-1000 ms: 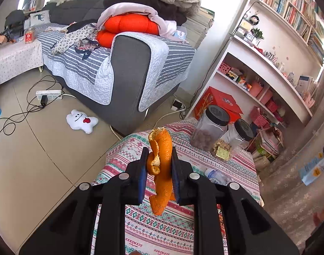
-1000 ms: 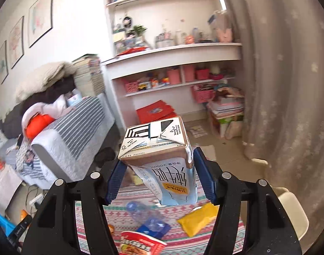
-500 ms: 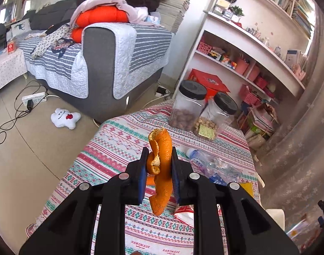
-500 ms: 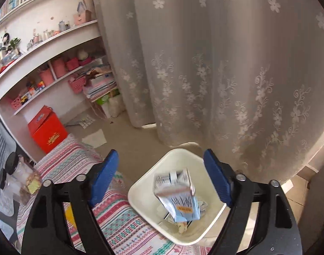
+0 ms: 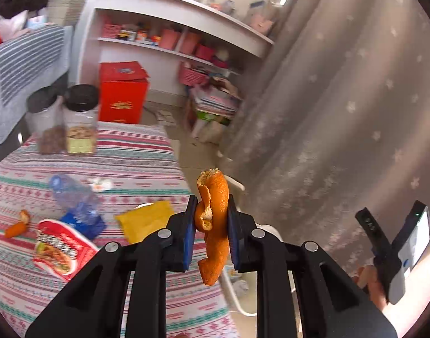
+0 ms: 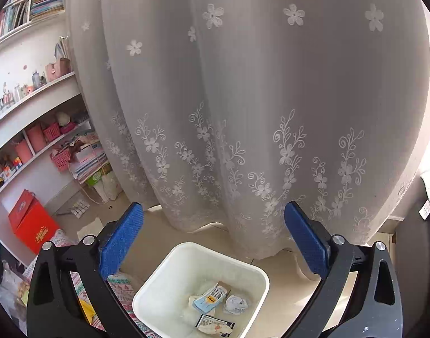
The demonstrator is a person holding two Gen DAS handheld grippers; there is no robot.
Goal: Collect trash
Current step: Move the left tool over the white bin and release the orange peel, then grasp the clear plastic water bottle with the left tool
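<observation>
My left gripper (image 5: 210, 231) is shut on an orange peel (image 5: 213, 225) and holds it above the table's right edge, near the white bin (image 5: 264, 229) that is mostly hidden behind it. My right gripper (image 6: 213, 242) is open and empty above the white bin (image 6: 158, 290). In the bin lie a milk carton (image 6: 212, 298), crumpled paper (image 6: 236, 304) and a wrapper (image 6: 215, 324). On the striped tablecloth (image 5: 130, 163) lie a plastic bottle (image 5: 74, 200), a yellow wrapper (image 5: 144, 219), a red snack bag (image 5: 60, 250) and peel scraps (image 5: 17, 225).
Two dark-lidded jars (image 5: 65, 121) stand at the table's far side. A red box (image 5: 122, 93) sits on the floor by the white shelves (image 5: 172, 28). A flowered curtain (image 6: 257, 98) hangs right behind the bin. The right hand-held gripper (image 5: 395, 242) shows at the right.
My right gripper opened and let the milk carton fall into the bin, where it now lies flat. My left gripper swung right with the peel, toward the bin.
</observation>
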